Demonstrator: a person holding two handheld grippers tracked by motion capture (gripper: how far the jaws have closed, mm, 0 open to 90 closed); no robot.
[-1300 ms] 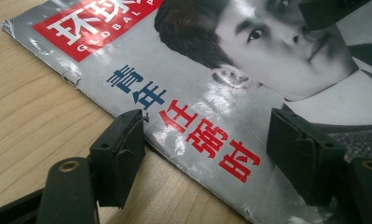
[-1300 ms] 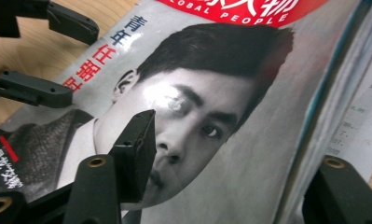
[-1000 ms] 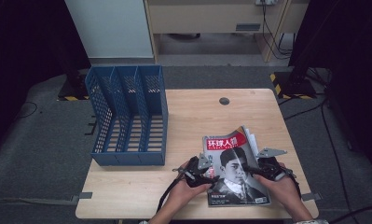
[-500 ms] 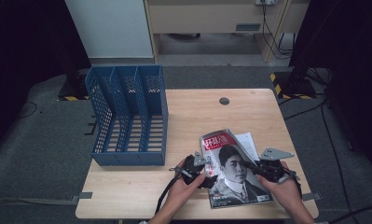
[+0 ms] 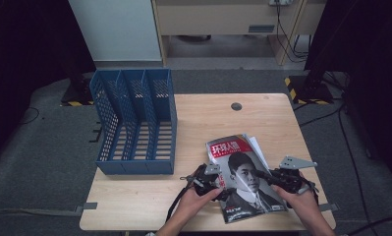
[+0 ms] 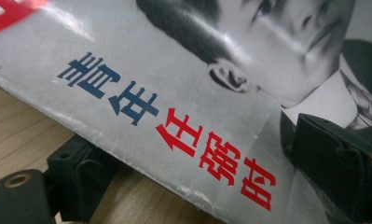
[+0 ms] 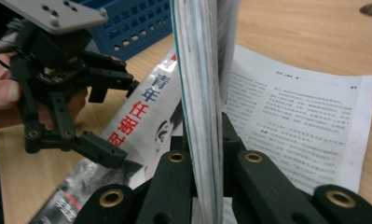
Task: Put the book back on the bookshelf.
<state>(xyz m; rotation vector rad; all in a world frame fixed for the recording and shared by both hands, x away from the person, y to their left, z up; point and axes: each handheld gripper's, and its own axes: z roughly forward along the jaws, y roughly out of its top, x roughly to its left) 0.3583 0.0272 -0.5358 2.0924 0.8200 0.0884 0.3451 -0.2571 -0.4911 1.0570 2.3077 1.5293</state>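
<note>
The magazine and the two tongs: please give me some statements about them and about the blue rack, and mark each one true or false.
1. The right tongs are shut on the magazine. True: in the right gripper view both jaws press on its page edge.
2. The left tongs clamp the magazine firmly. False: their jaws have just been opening and stand apart, one below the cover's edge and one above it.
3. The blue rack holds the magazine. False: the magazine is on the table, to the right of the rack.
4. The magazine's cover shows a red title band at its far end. True.
5. A loose sheet of text lies under the magazine. True.
</note>
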